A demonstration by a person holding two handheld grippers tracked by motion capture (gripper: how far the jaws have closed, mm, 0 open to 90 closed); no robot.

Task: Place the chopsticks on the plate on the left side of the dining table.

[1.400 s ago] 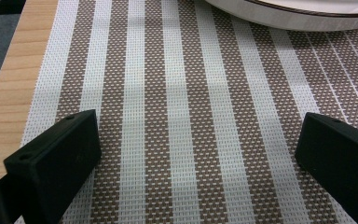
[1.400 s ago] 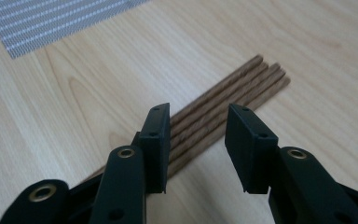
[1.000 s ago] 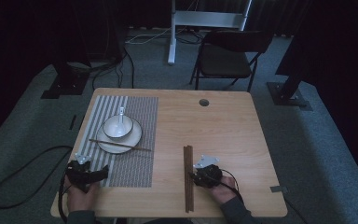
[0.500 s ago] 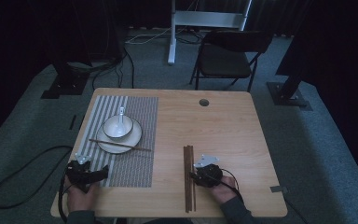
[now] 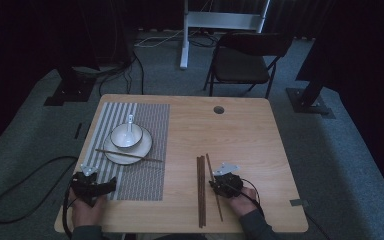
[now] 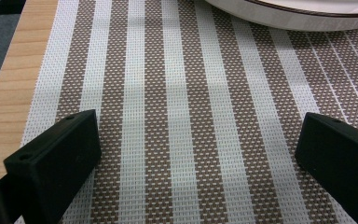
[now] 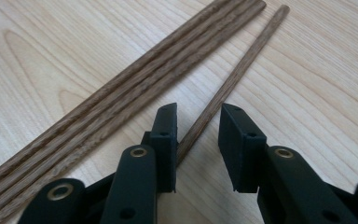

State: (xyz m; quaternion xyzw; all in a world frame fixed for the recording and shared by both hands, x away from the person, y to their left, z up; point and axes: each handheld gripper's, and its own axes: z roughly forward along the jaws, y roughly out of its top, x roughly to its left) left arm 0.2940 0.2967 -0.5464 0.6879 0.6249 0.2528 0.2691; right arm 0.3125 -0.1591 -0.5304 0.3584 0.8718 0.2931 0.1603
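Note:
My right gripper (image 5: 219, 186) (image 7: 198, 126) is low over the bare wood, straddling one loose brown chopstick (image 7: 242, 65) (image 5: 209, 167). Its jaws have just been closing; the stick lies between them, against one pad, with a gap at the other. A bundle of several chopsticks (image 7: 135, 88) (image 5: 200, 190) lies beside it. My left gripper (image 5: 100, 186) (image 6: 198, 135) stands wide open over the striped placemat (image 6: 182, 93) (image 5: 145, 170), nothing between its jaws. Further up the mat are a white plate (image 5: 140, 150) (image 6: 284, 16), a bowl (image 5: 126, 136) with a spoon (image 5: 130, 120), and one chopstick (image 5: 130, 155) across the plate.
The wooden table (image 5: 240, 135) has a round cable hole (image 5: 218, 109) near its far edge. A black chair (image 5: 242, 62) and a white stand (image 5: 185, 35) are behind it. A cable (image 5: 20, 190) curls on the floor at the left.
The right hand has edged slightly beside the chopsticks. The left hand, plate and bowl have stayed where they were.

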